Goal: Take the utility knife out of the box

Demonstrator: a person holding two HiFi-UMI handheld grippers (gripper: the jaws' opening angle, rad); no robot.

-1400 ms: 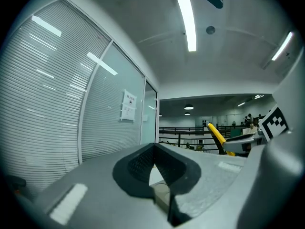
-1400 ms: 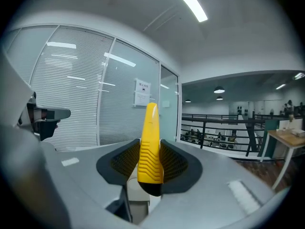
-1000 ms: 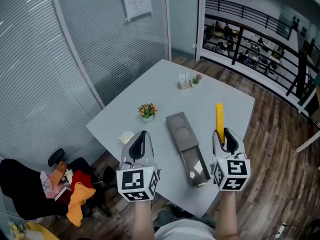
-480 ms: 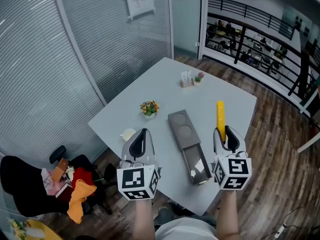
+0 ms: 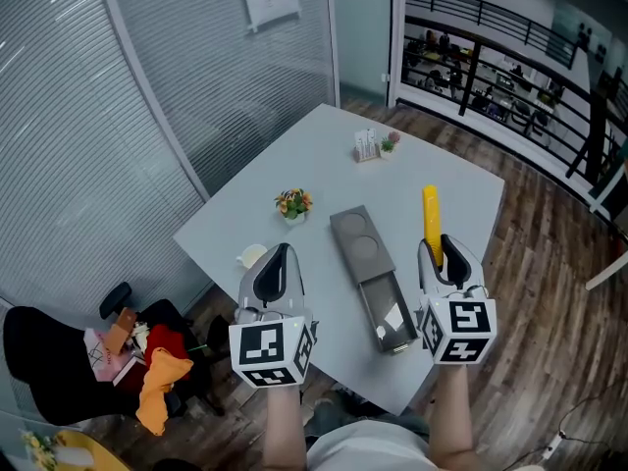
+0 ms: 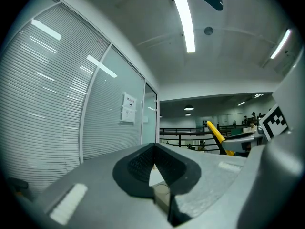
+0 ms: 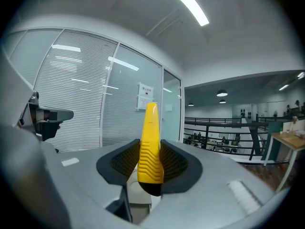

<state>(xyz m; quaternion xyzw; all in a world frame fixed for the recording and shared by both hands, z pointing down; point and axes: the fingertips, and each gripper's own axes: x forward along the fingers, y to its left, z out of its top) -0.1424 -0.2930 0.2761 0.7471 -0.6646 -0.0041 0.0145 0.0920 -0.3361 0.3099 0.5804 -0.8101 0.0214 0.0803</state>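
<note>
My right gripper (image 5: 444,254) is shut on the yellow utility knife (image 5: 430,220), which sticks out forward past its jaws, held up above the table's right side. In the right gripper view the utility knife (image 7: 149,144) stands upright, pinched between the two dark pads (image 7: 177,163). The grey box (image 5: 371,277) lies on the white table (image 5: 314,165) between my two grippers, its drawer pulled out toward me. My left gripper (image 5: 276,266) hovers left of the box, jaws shut with nothing in them; in the left gripper view its pads (image 6: 143,165) meet.
A small potted flower (image 5: 292,203) and a pale round object (image 5: 252,256) sit on the table's left part. A card holder with a tiny plant (image 5: 371,145) stands at the far corner. A chair with clothes (image 5: 128,356) is at the lower left. Glass walls with blinds stand behind.
The view has shifted slightly; both grippers stay about where they were, the right still holding the knife. The box has not moved.
</note>
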